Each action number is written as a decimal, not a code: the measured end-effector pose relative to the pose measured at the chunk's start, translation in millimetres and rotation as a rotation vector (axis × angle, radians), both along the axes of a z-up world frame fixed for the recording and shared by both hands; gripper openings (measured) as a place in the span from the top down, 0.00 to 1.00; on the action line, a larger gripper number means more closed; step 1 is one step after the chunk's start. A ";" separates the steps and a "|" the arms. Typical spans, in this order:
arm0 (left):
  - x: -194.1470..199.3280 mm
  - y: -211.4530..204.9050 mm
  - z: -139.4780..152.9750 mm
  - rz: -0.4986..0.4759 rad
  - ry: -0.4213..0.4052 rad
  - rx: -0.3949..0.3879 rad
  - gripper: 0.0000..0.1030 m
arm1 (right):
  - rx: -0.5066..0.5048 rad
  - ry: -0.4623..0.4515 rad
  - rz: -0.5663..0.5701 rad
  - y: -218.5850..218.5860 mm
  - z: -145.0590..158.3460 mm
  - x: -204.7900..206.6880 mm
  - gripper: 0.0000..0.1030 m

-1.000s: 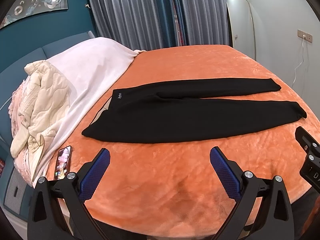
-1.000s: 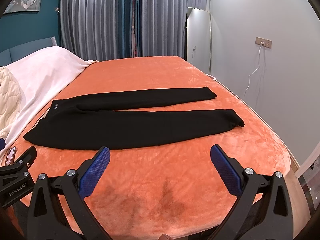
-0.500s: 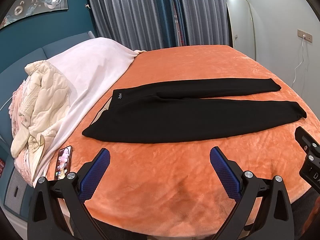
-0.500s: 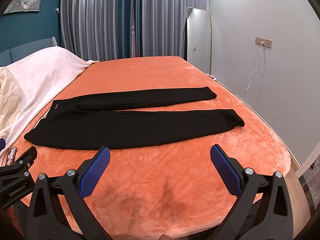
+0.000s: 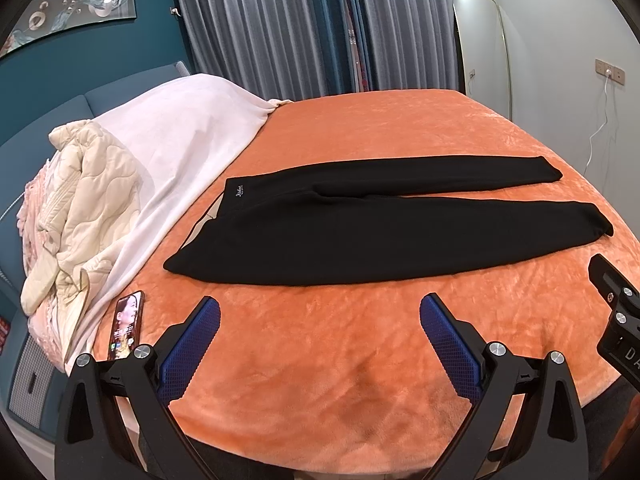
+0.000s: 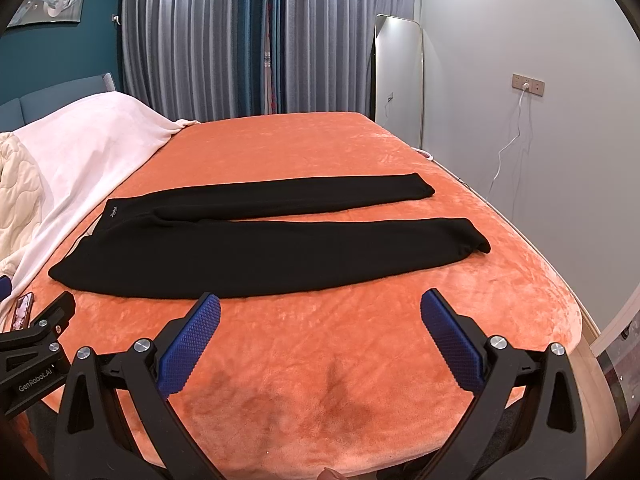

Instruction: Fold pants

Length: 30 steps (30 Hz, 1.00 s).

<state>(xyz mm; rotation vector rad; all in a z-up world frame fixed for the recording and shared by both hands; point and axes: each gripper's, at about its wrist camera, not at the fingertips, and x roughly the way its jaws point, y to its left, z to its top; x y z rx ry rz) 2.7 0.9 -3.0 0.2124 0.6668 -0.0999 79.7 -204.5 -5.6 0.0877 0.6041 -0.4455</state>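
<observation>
nothing has shifted over the last second: black pants (image 5: 384, 224) still lie flat and unfolded across the orange bed (image 5: 360, 380), legs apart, while left gripper (image 5: 320, 332) and right gripper (image 6: 320, 332) keep hovering wide open short of them, so folding hasn't started.

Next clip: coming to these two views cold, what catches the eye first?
A pair of black pants lies flat across the middle of the orange bedspread, legs apart, waistband toward the white blanket at the left. Both tools hang open over the bed's near edge, left tool and right tool, touching nothing. A lit phone lies at the bedspread's near left edge, beside the blanket.
</observation>
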 end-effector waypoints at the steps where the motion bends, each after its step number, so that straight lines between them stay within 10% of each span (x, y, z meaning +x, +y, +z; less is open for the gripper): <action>1: 0.0 0.3 0.0 0.000 0.000 0.001 0.05 | 0.000 0.000 0.000 0.0 -0.1 -0.2 0.05; 30: 50.8 -28.3 -8.9 0.001 0.039 0.019 0.05 | 0.032 0.057 0.010 -32.4 -15.0 46.3 0.05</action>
